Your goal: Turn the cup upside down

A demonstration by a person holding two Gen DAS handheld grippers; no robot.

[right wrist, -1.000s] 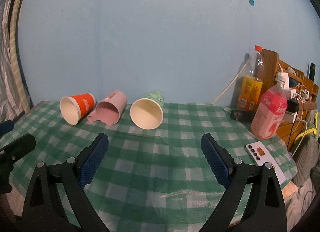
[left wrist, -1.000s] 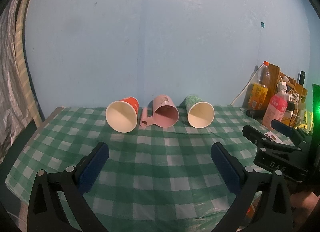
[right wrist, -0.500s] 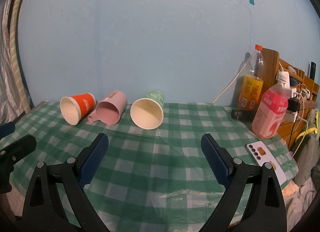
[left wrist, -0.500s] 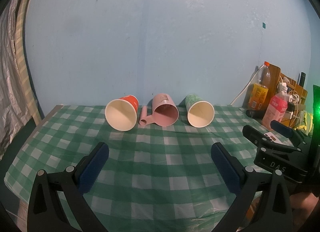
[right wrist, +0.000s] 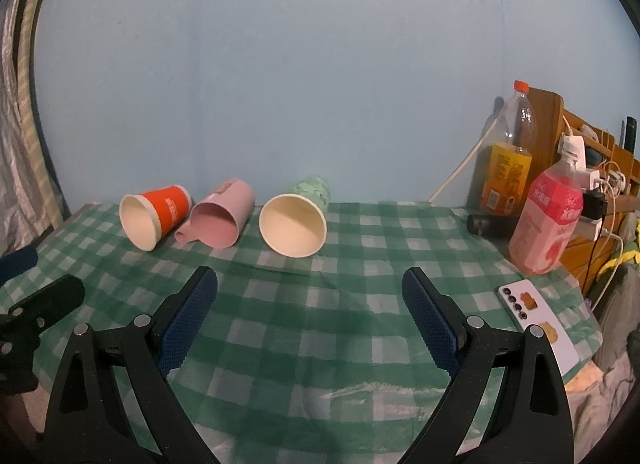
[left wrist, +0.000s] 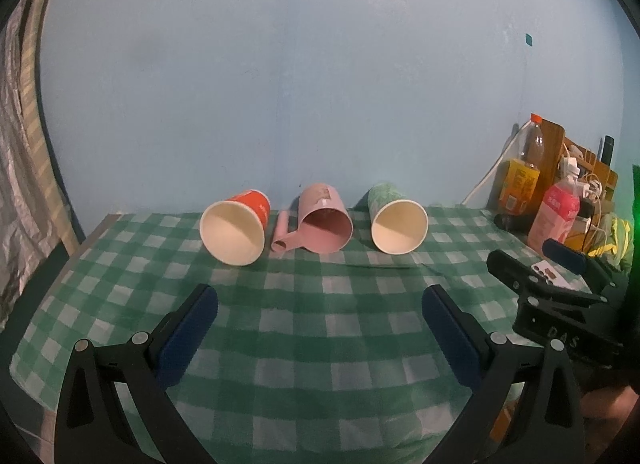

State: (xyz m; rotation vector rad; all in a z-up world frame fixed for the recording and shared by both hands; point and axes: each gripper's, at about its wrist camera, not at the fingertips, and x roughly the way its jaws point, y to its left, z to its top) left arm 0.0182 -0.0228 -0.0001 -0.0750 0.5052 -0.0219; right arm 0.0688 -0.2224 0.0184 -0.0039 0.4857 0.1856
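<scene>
Three cups lie on their sides at the back of the green checked table (left wrist: pixel 320 328), mouths toward me: a red paper cup (left wrist: pixel 236 226) (right wrist: pixel 154 216), a pink plastic cup with a handle (left wrist: pixel 324 224) (right wrist: pixel 220 224), and a green paper cup (left wrist: pixel 396 222) (right wrist: pixel 296 222). My left gripper (left wrist: pixel 320 304) is open and empty, well short of the cups. My right gripper (right wrist: pixel 310 292) is open and empty, in front of the green cup. The right gripper also shows in the left wrist view (left wrist: pixel 552 284).
At the right edge stand an orange drink bottle (right wrist: pixel 506 160), a pink drink bottle (right wrist: pixel 550 220), a wooden rack with cables (right wrist: pixel 592 152) and a white phone (right wrist: pixel 536 320). A blue wall (right wrist: pixel 300 64) rises behind the cups. Silver sheeting (left wrist: pixel 16 184) hangs on the left.
The left gripper has risen and drawn back slightly, so the cups sit a little lower and smaller. The right gripper has barely moved. Both stay open.
</scene>
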